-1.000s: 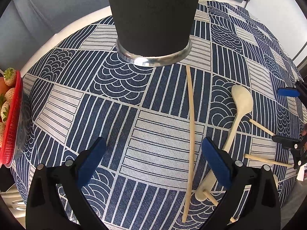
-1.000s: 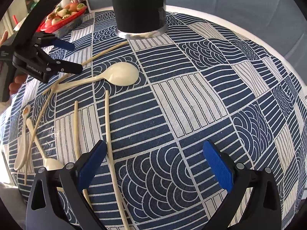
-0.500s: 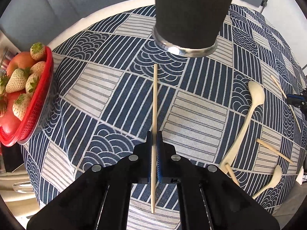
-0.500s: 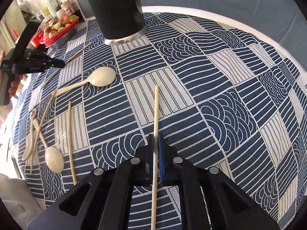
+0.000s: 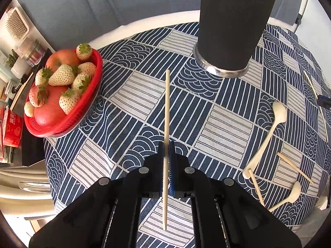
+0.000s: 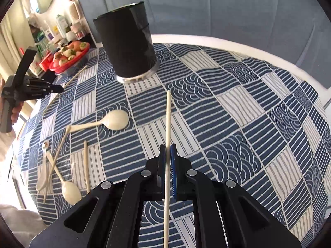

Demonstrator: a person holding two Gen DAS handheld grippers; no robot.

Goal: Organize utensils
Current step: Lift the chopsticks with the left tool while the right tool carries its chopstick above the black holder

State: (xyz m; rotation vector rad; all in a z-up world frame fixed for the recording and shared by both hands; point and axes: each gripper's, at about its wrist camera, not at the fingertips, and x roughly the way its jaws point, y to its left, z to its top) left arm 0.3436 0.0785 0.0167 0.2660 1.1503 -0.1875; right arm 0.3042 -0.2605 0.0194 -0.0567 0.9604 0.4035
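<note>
Above the patterned blue tablecloth (image 5: 227, 124), both grippers, open a second ago, now clamp shut: left gripper (image 5: 166, 159) and right gripper (image 6: 168, 159) each lift one pale wooden chopstick (image 5: 166, 107) (image 6: 168, 124), ready for the tall black cup (image 6: 126, 47).

Open patterned blue-and-white tablecloth (image 6: 238, 107) left clear right of the tall black cylindrical holder (image 6: 128, 47), left side crowded by scattered cream spoons (image 6: 115, 119), pale wooden chopsticks (image 6: 85, 165), red fruit basket (image 5: 68, 122) at the edge
</note>
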